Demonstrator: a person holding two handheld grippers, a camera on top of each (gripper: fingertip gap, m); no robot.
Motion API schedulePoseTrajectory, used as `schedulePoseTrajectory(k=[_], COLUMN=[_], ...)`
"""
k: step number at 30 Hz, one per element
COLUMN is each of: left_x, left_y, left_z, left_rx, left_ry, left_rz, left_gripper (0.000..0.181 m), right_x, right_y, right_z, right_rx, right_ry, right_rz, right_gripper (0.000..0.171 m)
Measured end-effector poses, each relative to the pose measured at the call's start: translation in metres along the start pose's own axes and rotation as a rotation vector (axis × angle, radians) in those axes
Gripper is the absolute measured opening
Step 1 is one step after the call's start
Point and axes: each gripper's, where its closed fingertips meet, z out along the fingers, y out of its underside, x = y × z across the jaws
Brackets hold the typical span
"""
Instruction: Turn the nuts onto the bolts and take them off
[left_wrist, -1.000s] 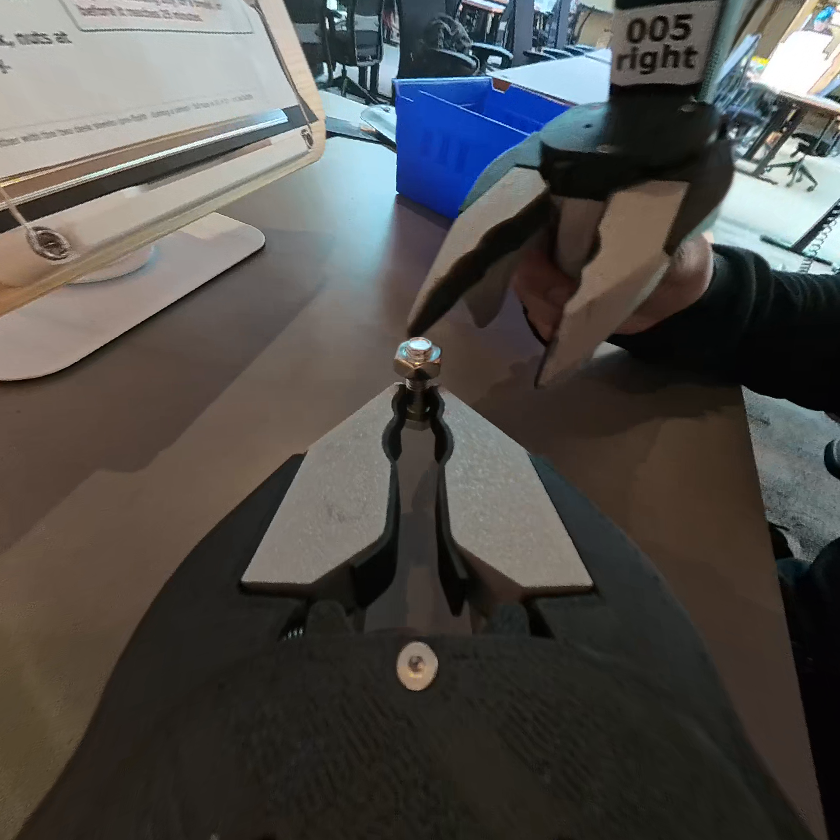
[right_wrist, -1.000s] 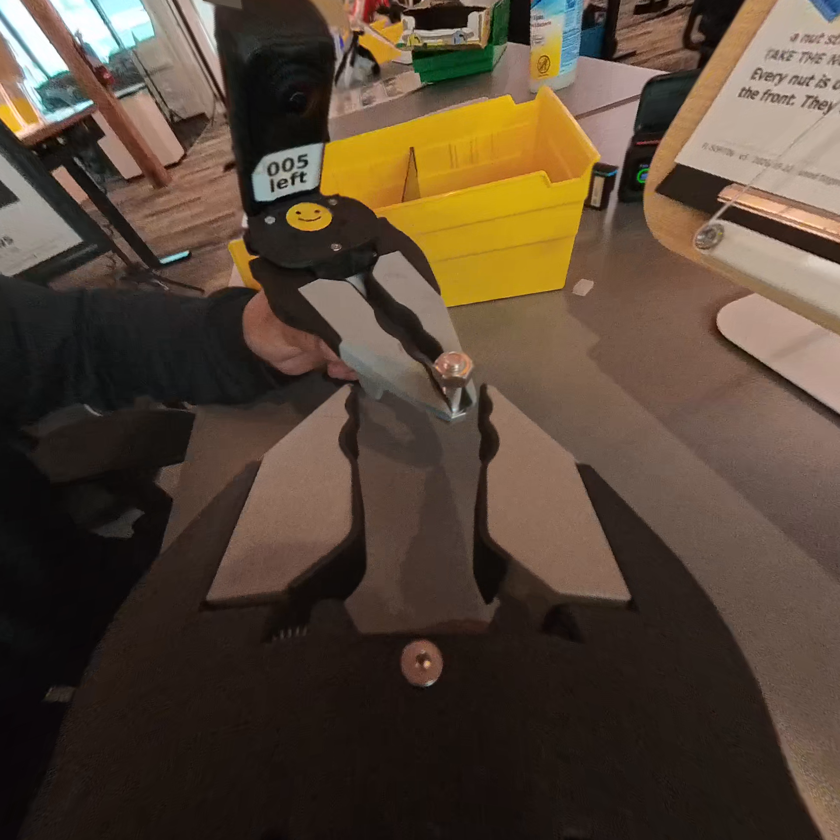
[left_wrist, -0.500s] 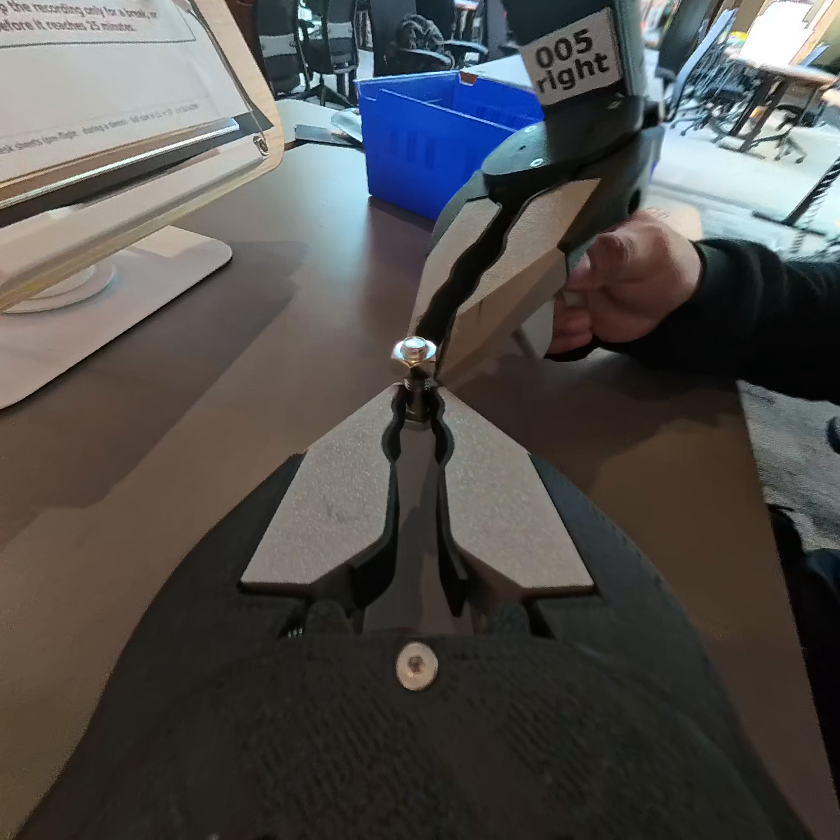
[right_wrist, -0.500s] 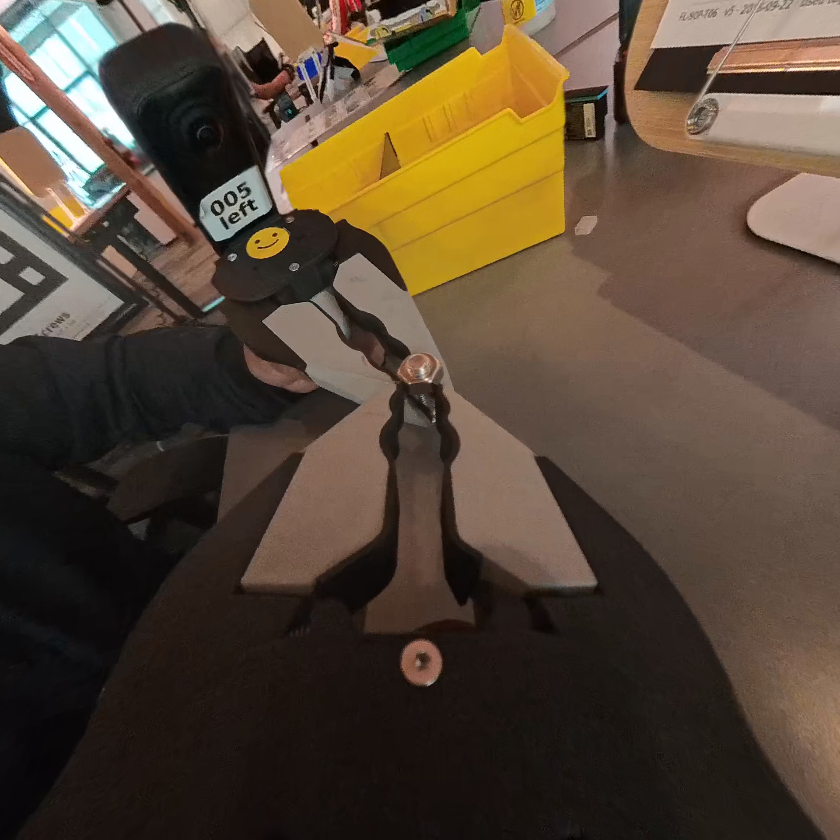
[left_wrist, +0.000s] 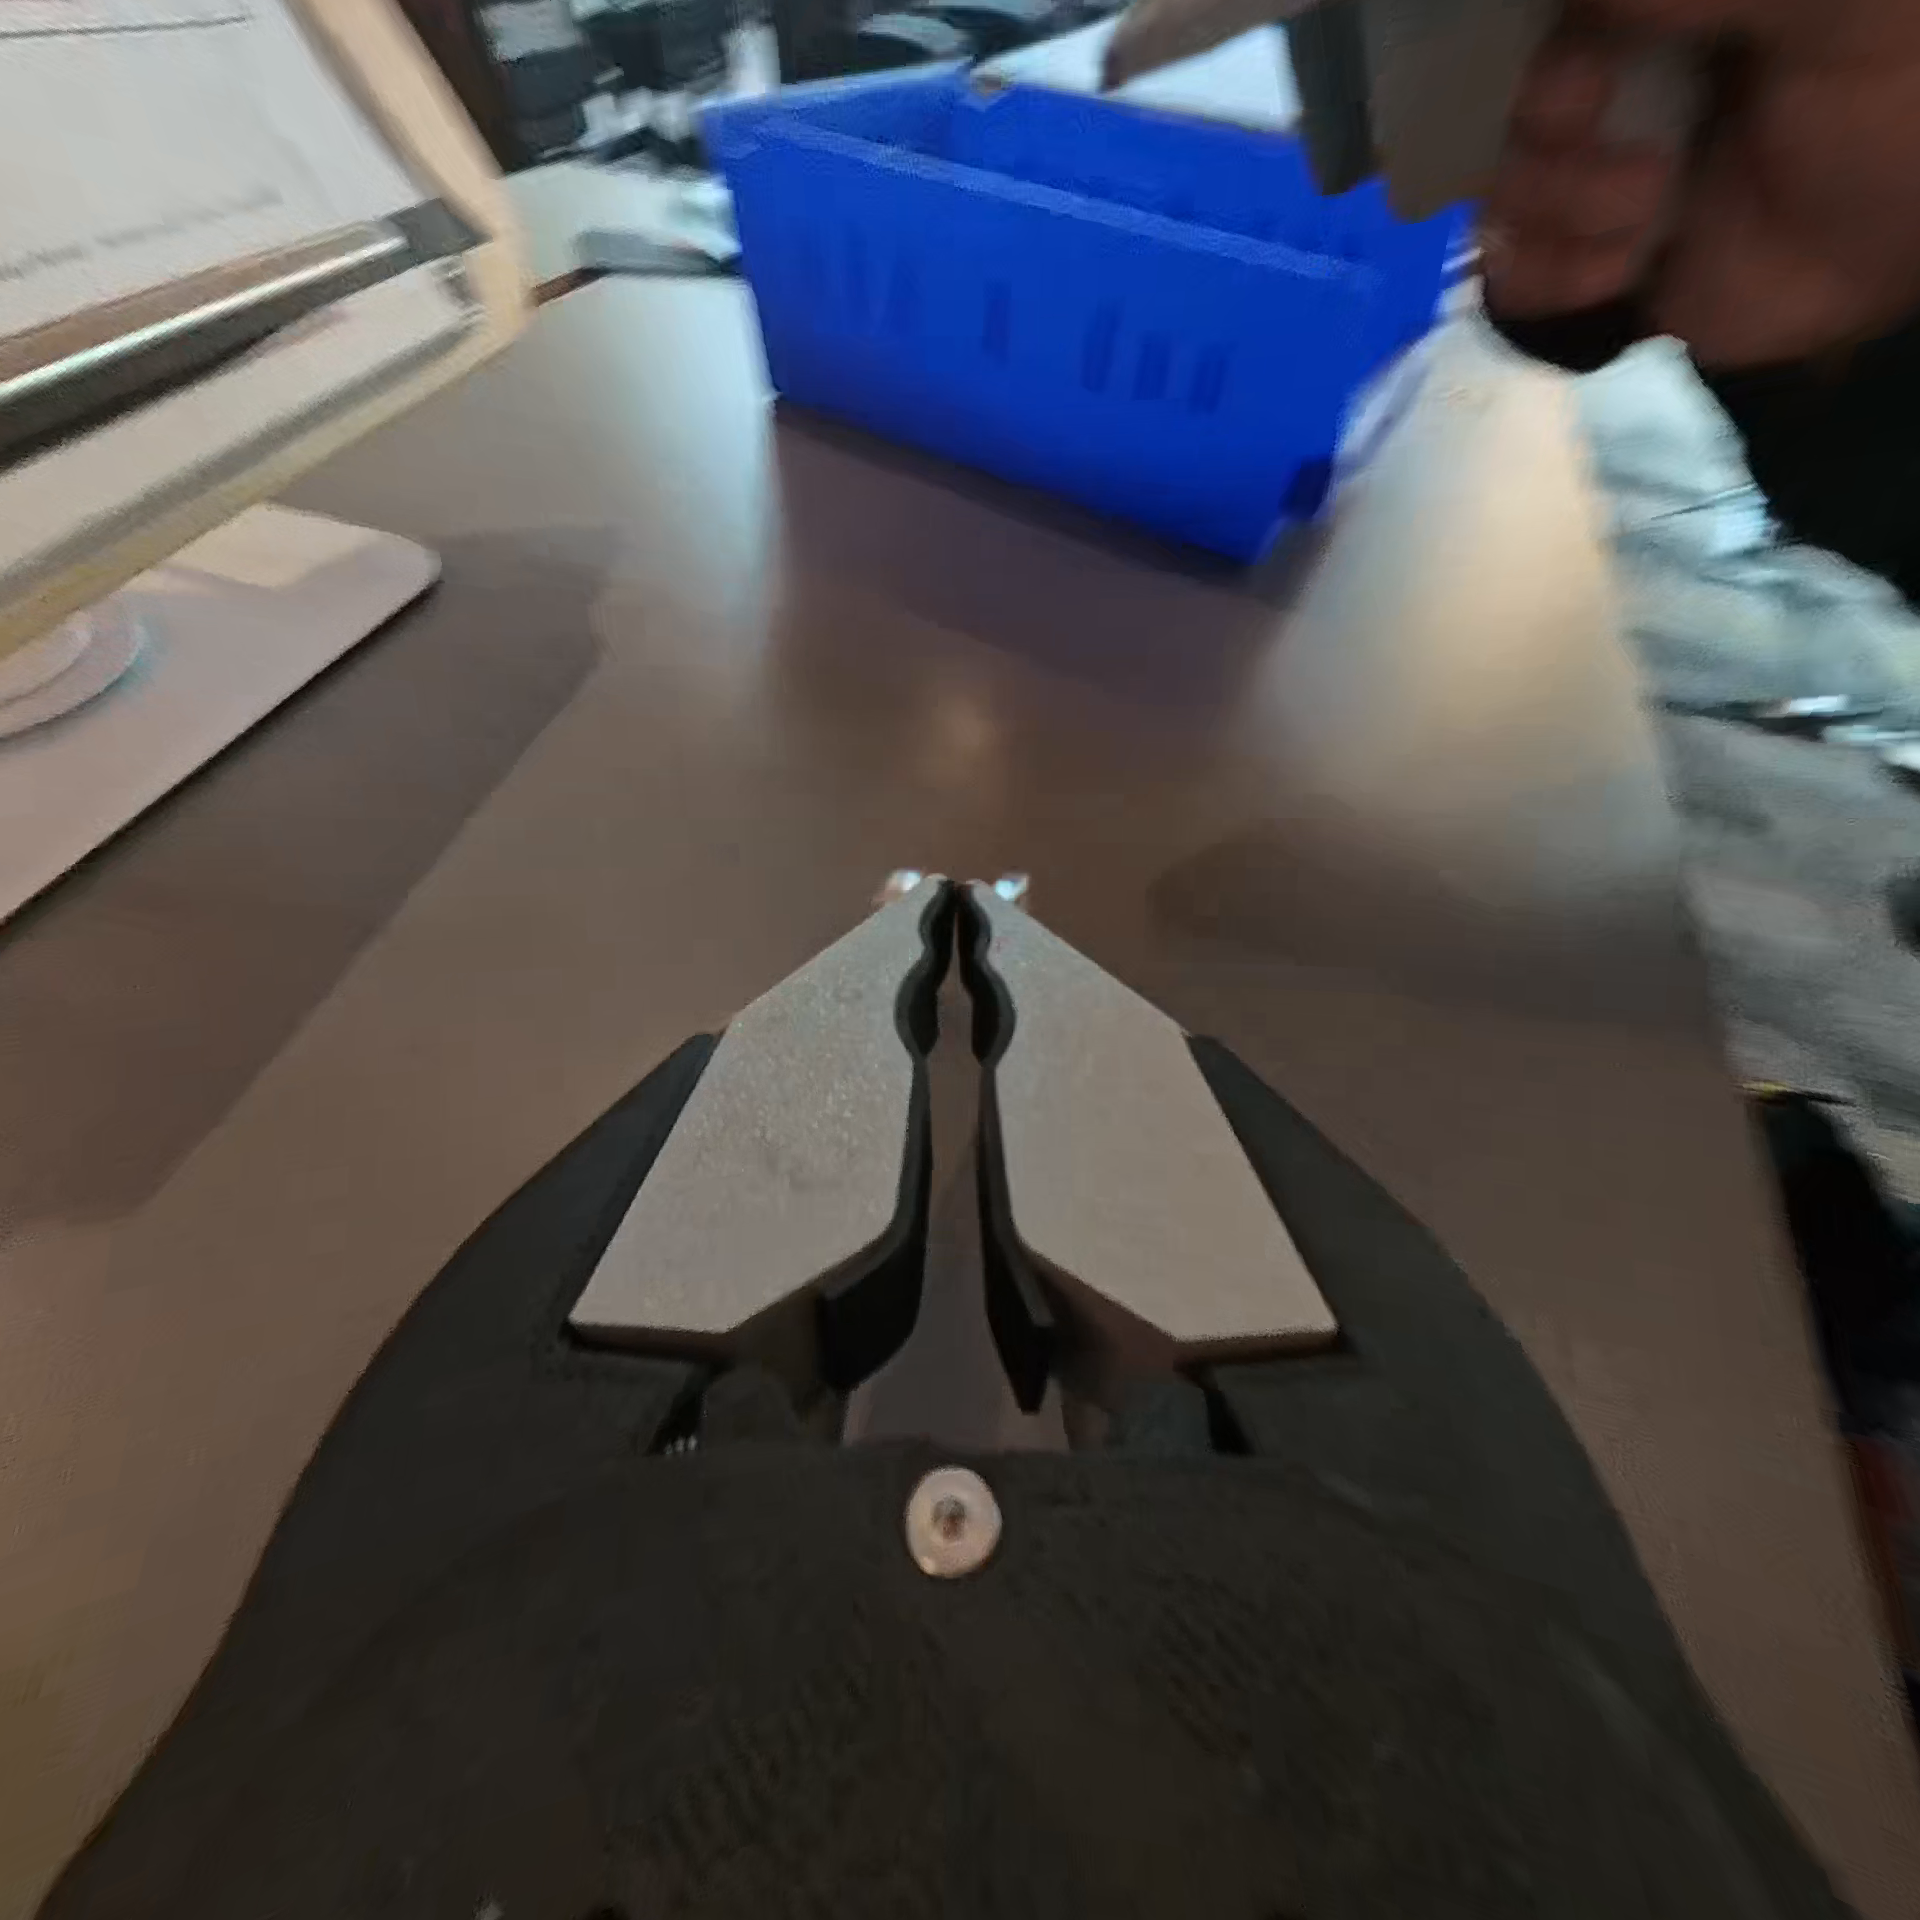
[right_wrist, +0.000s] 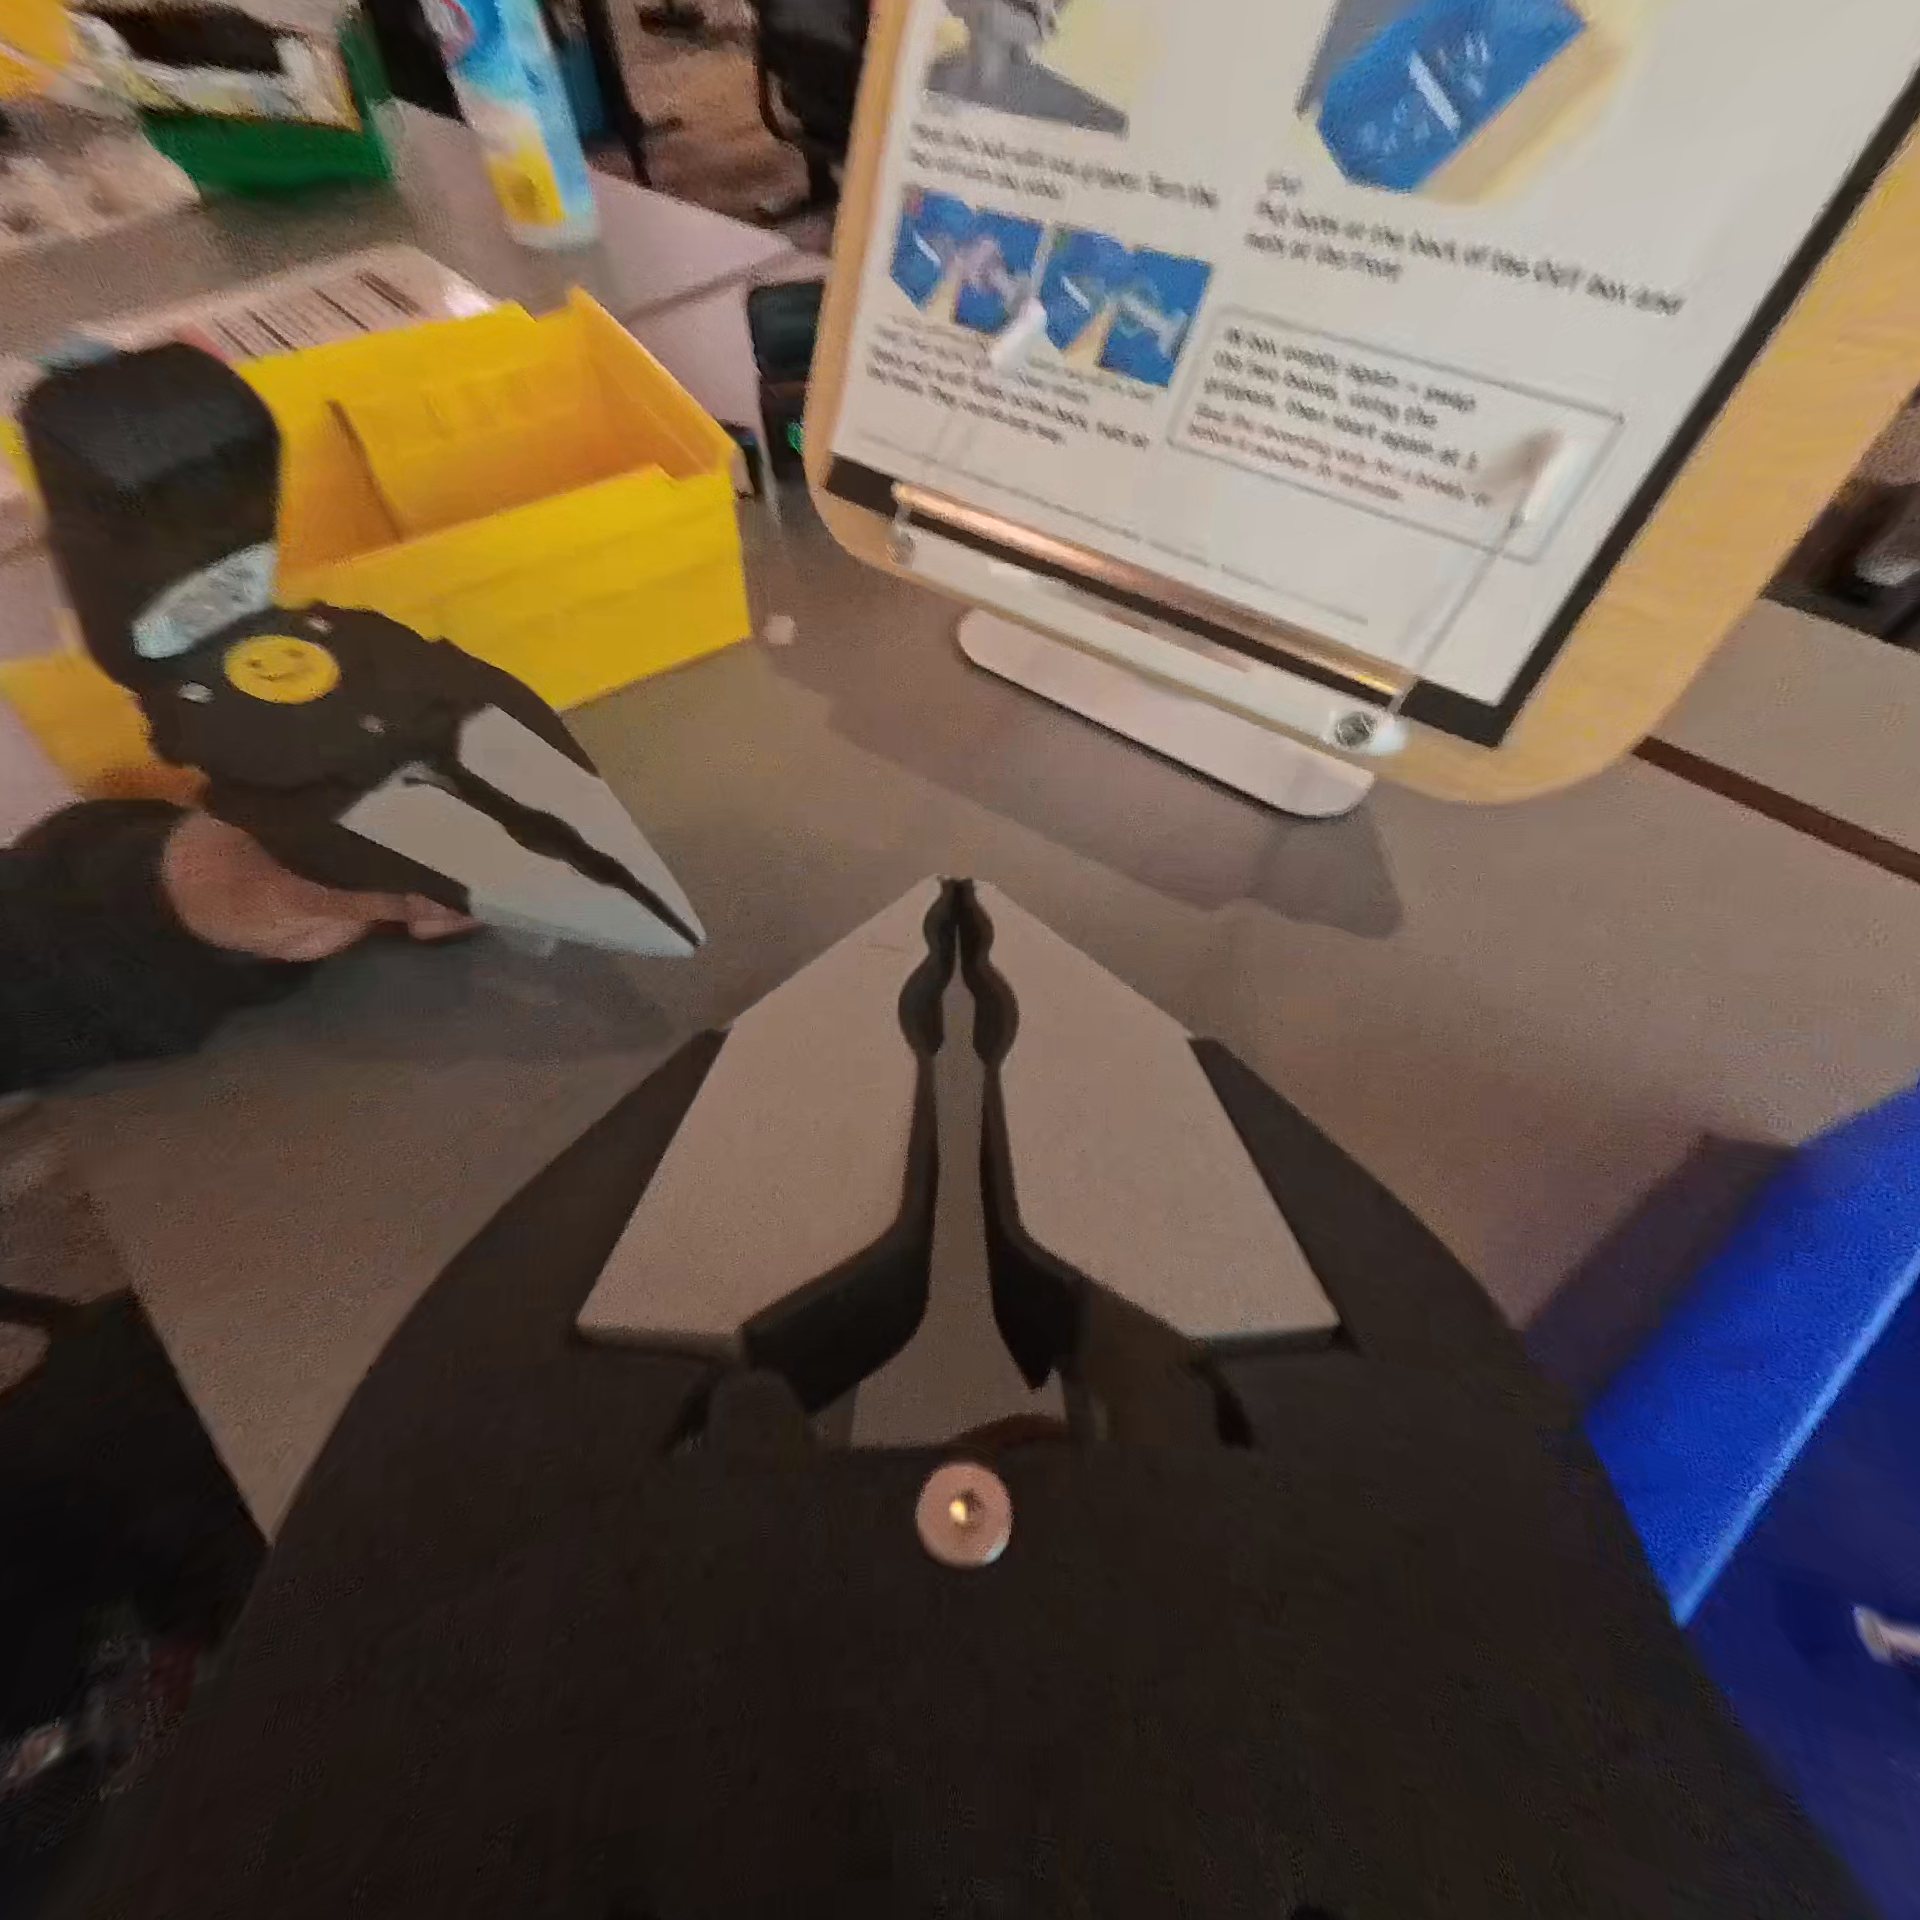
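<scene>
The left gripper (left_wrist: 954, 891) is pinched on something small and shiny, maybe the bolt (left_wrist: 1006, 885); the right gripper (right_wrist: 956, 889) is closed tight over the desk (right_wrist: 1455, 997).

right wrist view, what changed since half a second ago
The right gripper pulled away from the left gripper and swung right, toward the blue bin. Its fingers are now shut, with nothing visible between them. The left gripper closed tighter. The upright bolt and nut no longer show, only a small metal part at its tips. The yellow bin and the stand are unchanged.
</scene>
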Motion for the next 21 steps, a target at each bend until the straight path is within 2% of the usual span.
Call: schedulePoseTrajectory(k=[1,3,4,5,7,9,10,13,14,17,19,21], left_x=[-0.009,-0.014,-0.016,-0.021,-0.028,-0.029,-0.03,-0.03,-0.03,-0.03,-0.033,-0.033], left_y=[0.001,0.004,0.009,0.014,0.016,0.017,0.019,0.021,0.021,0.018,0.017,0.017], left_z=[0.001,-0.003,-0.005,-0.007,-0.01,-0.009,-0.007,-0.005,-0.006,-0.008,-0.01,-0.01], left_rx=[-0.013,-0.024,-0.053,-0.08,-0.089,-0.1,-0.113,-0.131,-0.13,-0.105,-0.093,-0.093], left_ry=[-0.059,-0.078,-0.084,-0.111,-0.157,-0.152,-0.15,-0.156,-0.159,-0.156,-0.163,-0.156], left_rz=[0.013,0.023,0.02,0.019,0.03,0.022,0.019,0.035,0.041,0.033,0.02,0.006], left_gripper=[0.0,0.0,0.002,0.007,0.008,0.008,0.009,0.009,0.009,0.008,0.008,0.008], right_x=[0.005,-0.017,-0.035,-0.049,-0.05,-0.024,-0.011,0.027,0.033,0.023,0.022,0.025], right_y=[0.013,0.026,0.028,0.033,0.057,0.073,0.078,0.101,0.11,0.13,0.134,0.14], right_z=[0.005,0.01,0.009,0.009,0.014,0.018,0.02,0.038,0.047,0.068,0.071,0.075], right_rx=[-0.069,-0.086,-0.066,-0.064,-0.158,-0.225,-0.25,-0.358,-0.39,-0.453,-0.463,-0.498], right_ry=[0.003,-0.122,-0.189,-0.226,-0.122,0.064,0.124,0.208,0.195,0.042,0.02,0.031], right_rz=[0.026,0.102,0.097,0.063,-0.06,-0.138,-0.127,-0.063,-0.039,0.069,0.06,0.03], right_gripper=[0.0,0.0,0.005,0.018,0.023,0.015,0.018,0.044,0.047,0.045,0.043,0.027])
